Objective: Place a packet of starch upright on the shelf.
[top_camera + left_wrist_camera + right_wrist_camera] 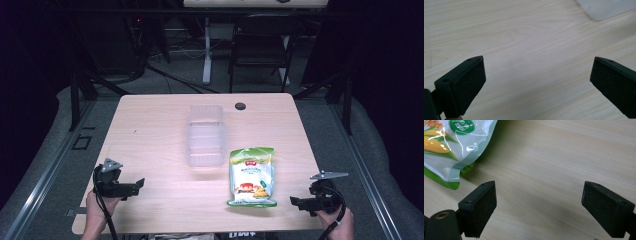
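Dark room all around, and a pale wood table (150, 125) in the light. A clear plastic box (205, 135) sits in the middle, and a green snack bag (252, 176) with corn on it lies just beside it, nearer the front edge. The left gripper (134, 186) and the right gripper (296, 201) wait near the front corners, jaws wide apart, holding nothing. The bag looks like the next thing to grab, and pinching its flat edge gently would keep it from crushing.

The snack bag's (446, 147) upper part is cut off; its print (251, 172) seems too small to read.
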### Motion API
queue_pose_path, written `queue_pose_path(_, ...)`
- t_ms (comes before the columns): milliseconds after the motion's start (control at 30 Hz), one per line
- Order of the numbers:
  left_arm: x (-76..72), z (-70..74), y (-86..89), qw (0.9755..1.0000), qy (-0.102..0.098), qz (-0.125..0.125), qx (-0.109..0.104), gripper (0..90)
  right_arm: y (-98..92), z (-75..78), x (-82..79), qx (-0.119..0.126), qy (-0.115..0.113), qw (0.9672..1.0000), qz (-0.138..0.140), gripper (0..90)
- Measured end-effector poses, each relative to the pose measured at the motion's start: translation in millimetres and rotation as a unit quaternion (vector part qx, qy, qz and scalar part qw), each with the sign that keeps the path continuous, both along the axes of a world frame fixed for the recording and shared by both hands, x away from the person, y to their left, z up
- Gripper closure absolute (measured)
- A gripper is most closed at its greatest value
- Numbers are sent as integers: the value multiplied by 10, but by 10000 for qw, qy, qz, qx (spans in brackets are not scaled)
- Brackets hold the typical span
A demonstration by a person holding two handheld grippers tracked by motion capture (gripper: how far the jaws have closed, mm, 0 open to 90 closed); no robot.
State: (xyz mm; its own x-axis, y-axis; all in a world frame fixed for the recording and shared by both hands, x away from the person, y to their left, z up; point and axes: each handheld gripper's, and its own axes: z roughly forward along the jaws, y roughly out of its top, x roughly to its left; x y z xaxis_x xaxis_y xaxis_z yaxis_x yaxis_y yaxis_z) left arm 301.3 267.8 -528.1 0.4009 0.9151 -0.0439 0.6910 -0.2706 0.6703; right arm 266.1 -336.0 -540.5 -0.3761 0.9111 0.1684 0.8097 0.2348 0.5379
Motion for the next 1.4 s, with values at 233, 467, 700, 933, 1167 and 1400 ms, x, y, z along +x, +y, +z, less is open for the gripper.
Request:
queue_pose_path(233, 65, -49, -15, 9999, 104, -16, -20, 2, -8, -9, -5, 104, 48, 9999, 89, 121)
queue_pose_path(467, 93, -70, 6, 9997, 199, -2, -147, 2, -3, 3, 30, 215, 91, 9996, 166, 118)
queue_pose_path(700, 104, -76, -42, 9996, 234, -82, -109, 2, -12, 33, 72, 185, 129, 9996, 178, 114)
queue_pose_path(933, 96, -83, -71, 9993, 254, -235, -102, 2, 37, 100, 88, 326, 148, 9990, 251, 112)
queue_pose_path(1167, 102, -77, -75, 9988, 237, -296, -312, 3, 89, 154, 151, 414, 53, 9983, 396, 122)
queue_pose_path(1400, 133, -101, -89, 9987, 208, -389, -264, 3, 133, 192, 211, 442, 54, 9979, 477, 132)
